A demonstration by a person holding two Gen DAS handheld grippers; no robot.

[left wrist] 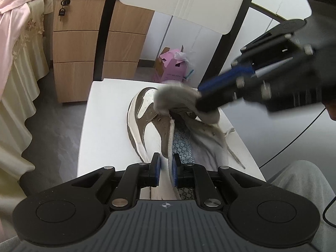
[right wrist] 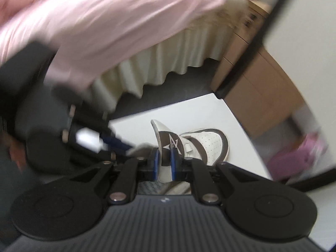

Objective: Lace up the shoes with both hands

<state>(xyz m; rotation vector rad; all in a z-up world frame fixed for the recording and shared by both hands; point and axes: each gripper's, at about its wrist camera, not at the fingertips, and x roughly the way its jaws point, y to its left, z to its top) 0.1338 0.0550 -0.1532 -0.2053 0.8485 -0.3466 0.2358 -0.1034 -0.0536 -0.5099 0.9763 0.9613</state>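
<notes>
**lacefan:** Since the left wrist view is the sharper one, starting there. The left gripper (left wrist: pixel 166 167) has its jaws nearly together, pinching a flat pale lace (left wrist: pixel 171 138) that runs up from the pads to the eyelet row of the shoe (left wrist: pixel 145 121). My guess is it's keeping that lace taut and out of the way. The shoe lies on the white chair seat (left wrist: pixel 100 113), toe pointing away toward the backrest, throat wide open so the patterned insole shows. The right gripper (left wrist: pixel 206 103) comes in from the upper right and has the grey tongue (left wrist: pixel 174 96) clamped and lifted, probably to expose the eyelets.

**knotty_bob:** What about room to move?

**lacefan:** Bare seat to the left of the shoe, and a loose lace end (left wrist: pixel 236 157) trailing toward the seat's right edge, near the person's knee. The black chair uprights frame the far side, so pulling back toward the person looks like the free direction.

**knotty_bob:** And the right wrist view?

**lacefan:** Blurry, but the right gripper (right wrist: pixel 164 161) is closed down on the tongue (right wrist: pixel 168 142), which stands up between the blue pads with its logo showing. The toe of the shoe (right wrist: pixel 208 145) sits just beyond. The left gripper (right wrist: pixel 117 145) is a smear at the left, close beside it, so those two could bump. The seat's front corner isn't far past the toe
</notes>
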